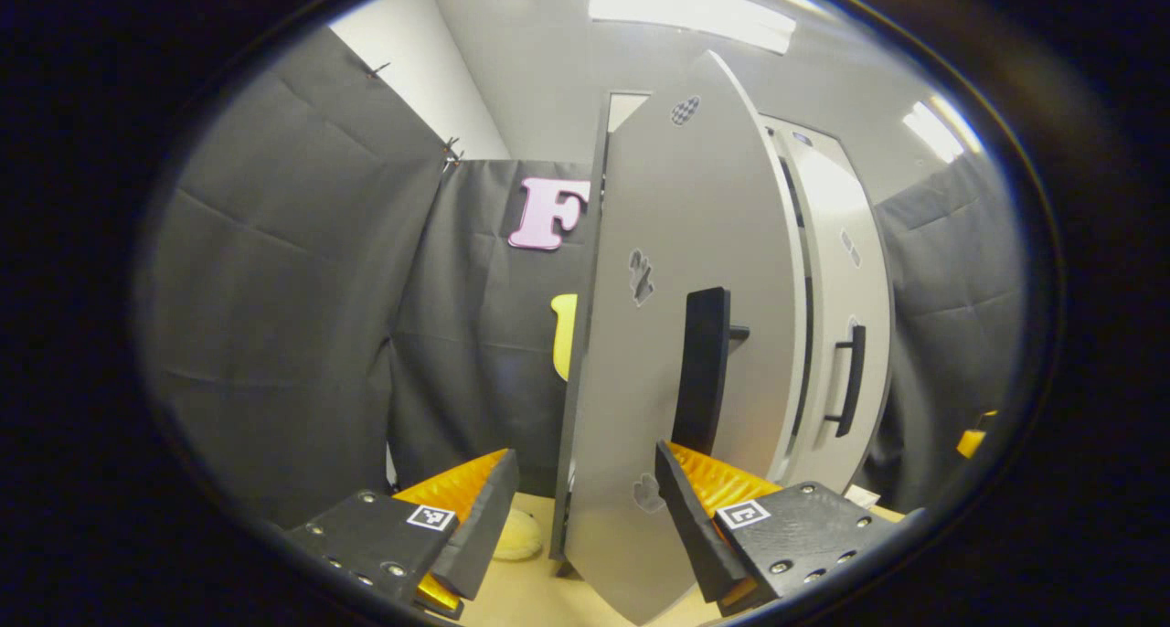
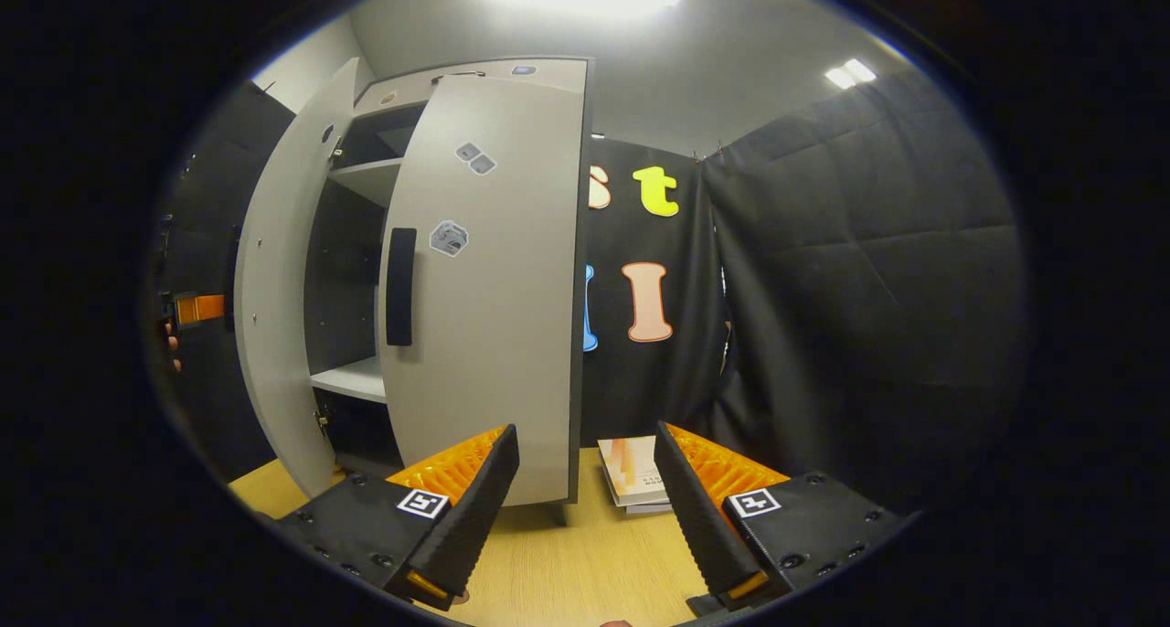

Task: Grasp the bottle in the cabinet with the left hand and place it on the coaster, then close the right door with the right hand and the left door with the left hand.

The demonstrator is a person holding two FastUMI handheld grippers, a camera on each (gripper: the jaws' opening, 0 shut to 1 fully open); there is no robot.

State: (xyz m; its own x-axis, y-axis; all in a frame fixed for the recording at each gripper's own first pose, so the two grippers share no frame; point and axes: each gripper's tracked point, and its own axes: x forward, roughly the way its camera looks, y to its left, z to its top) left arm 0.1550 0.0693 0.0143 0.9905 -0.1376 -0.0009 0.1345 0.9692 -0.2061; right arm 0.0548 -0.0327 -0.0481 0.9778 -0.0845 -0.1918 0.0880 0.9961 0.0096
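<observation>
The right grey cabinet door (image 2: 484,289) was seen shut, so the door step was underway. The left gripper (image 1: 585,508) was spread around the ajar left grey door (image 1: 676,334), which probably needed pushing home; the right gripper (image 2: 585,508) was spread, empty. The bottle couldn't be made out.

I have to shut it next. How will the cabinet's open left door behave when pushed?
The left door looks like a flat rigid panel, so it should probably swing on its hinges, not flex. The open left claw straddles its edge; its smooth face may slip, so its black handle seems safer.

Booklets (image 2: 631,472) on the table (image 2: 567,572), right of the cabinet (image 2: 457,270).
</observation>
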